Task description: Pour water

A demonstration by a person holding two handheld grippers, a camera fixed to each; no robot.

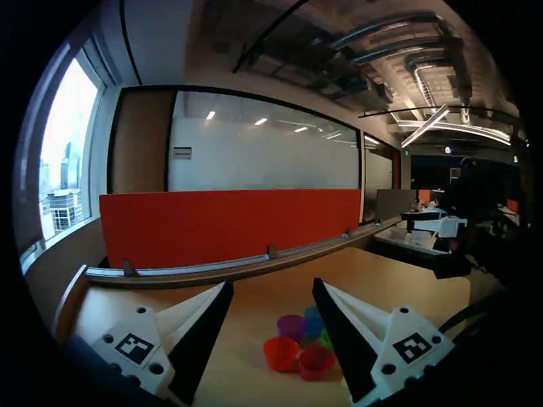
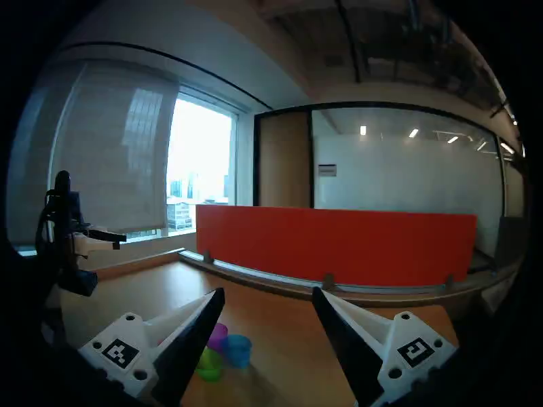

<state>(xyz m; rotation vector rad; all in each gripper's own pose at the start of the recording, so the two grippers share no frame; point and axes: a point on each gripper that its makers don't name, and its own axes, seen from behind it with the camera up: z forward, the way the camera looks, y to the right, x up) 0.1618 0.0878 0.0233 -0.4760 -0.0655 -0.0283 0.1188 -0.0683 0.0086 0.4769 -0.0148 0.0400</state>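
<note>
- Red, purple and blue cups (image 1: 281,354) sat clustered on the wooden desk (image 1: 407,278); fingers partly hid them.
- We logged left gripper (image 1: 271,283) and right gripper (image 2: 267,290) both spread wide, empty.
- Orange divider (image 1: 231,227) backed the desk, with a window (image 1: 64,149) beside it.

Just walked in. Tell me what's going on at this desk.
A person holds a two-finger tool in each hand over a wooden desk. The left tool and the right tool are both open and grip nothing. A cluster of small coloured cups sits on the desk just ahead of them, on the near side of an orange divider. No pouring has started yet.
</note>
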